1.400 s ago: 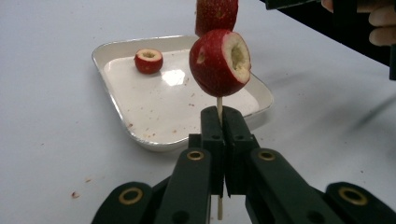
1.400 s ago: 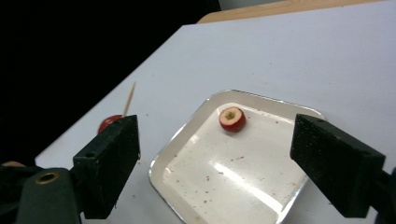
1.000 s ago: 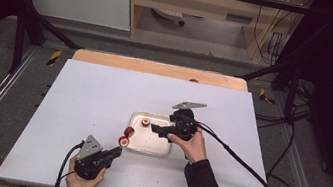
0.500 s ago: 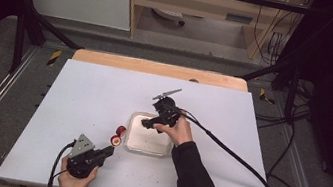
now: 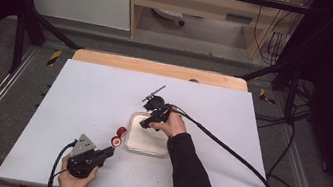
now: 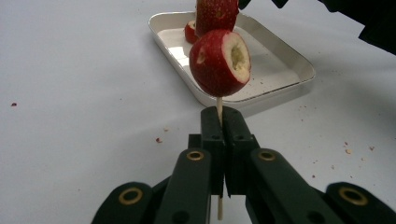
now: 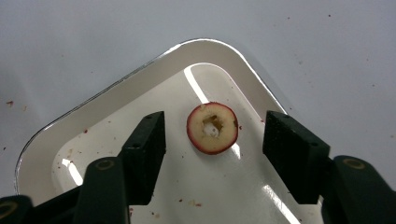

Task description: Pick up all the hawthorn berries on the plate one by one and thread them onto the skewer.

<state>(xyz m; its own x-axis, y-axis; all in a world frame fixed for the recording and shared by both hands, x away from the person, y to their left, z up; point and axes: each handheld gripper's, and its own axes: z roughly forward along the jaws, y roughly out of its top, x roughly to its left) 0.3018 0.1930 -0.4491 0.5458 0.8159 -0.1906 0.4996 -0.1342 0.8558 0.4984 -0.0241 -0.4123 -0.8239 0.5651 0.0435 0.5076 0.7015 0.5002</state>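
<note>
Fruit pieces, red-skinned with pale hollowed cores: three counted. Two threaded on one thin wooden skewer (image 6: 219, 109): the front skewered piece (image 6: 220, 62) facing the left gripper's camera, the rear skewered piece (image 6: 216, 15) behind it, cut off by the frame top. One loose piece (image 7: 212, 128) lying cut face up inside the white tray (image 5: 133, 139), near a rounded corner.

One tray, shallow, rounded corners, sitting a little toward the table's (image 5: 93, 97) near edge, right of centre. Red crumbs scattered on the table around it.

Left gripper (image 6: 219, 122) near the near-left corner, fingers pressed together on the skewer, fruit held just off the tray's left rim. Right gripper (image 7: 212, 156) over the tray, fingers (image 7: 147, 140) spread either side of the loose piece, not touching it, having just been closing.

Wide bare table toward the far edge and both side edges; a wooden strip (image 5: 158, 68) along the far edge.
</note>
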